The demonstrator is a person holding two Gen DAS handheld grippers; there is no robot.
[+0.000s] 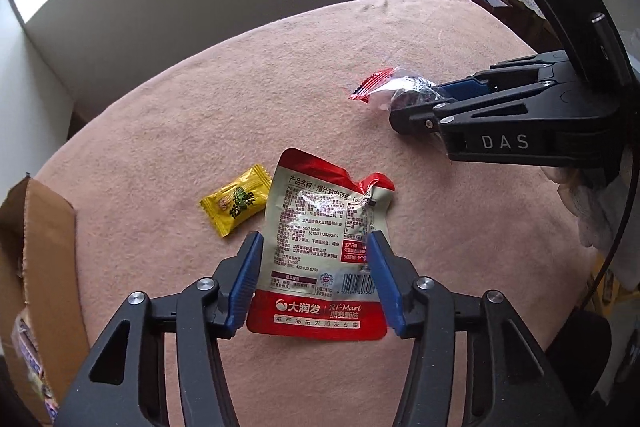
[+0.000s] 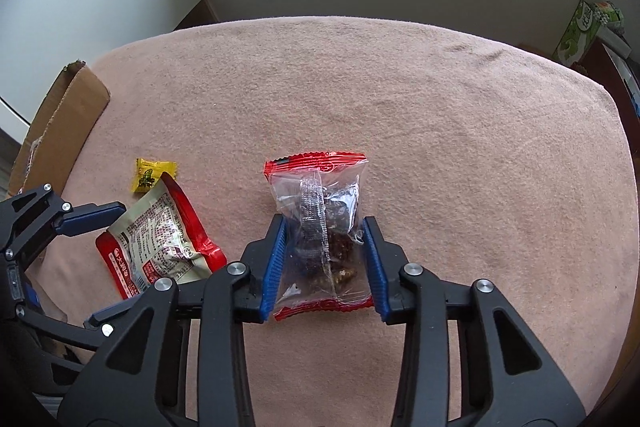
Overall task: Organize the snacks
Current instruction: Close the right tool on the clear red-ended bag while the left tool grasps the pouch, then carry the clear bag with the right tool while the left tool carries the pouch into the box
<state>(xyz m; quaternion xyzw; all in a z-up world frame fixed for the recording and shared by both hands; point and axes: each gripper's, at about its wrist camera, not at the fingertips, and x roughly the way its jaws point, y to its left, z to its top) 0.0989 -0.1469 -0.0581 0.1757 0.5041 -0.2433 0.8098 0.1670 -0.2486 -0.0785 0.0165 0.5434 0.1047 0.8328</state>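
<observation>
A red-and-white printed pouch (image 1: 320, 247) lies back side up on the pink cloth, between the blue pads of my left gripper (image 1: 315, 239), which press on its two side edges. A clear packet with red ends (image 2: 320, 227) holding dark snack pieces sits between the pads of my right gripper (image 2: 324, 223), which are shut on its sides. In the left wrist view the right gripper (image 1: 416, 103) comes in from the right, with the clear packet (image 1: 384, 87) sticking out of it. A small yellow candy (image 1: 236, 201) lies just left of the pouch, apart from both grippers.
An open cardboard box (image 1: 44, 227) stands at the table's left edge, with wrapped snacks inside. The pink tablecloth (image 2: 440, 107) stretches bare toward the far side. A green carton (image 2: 584, 31) sits on dark furniture beyond the far right corner.
</observation>
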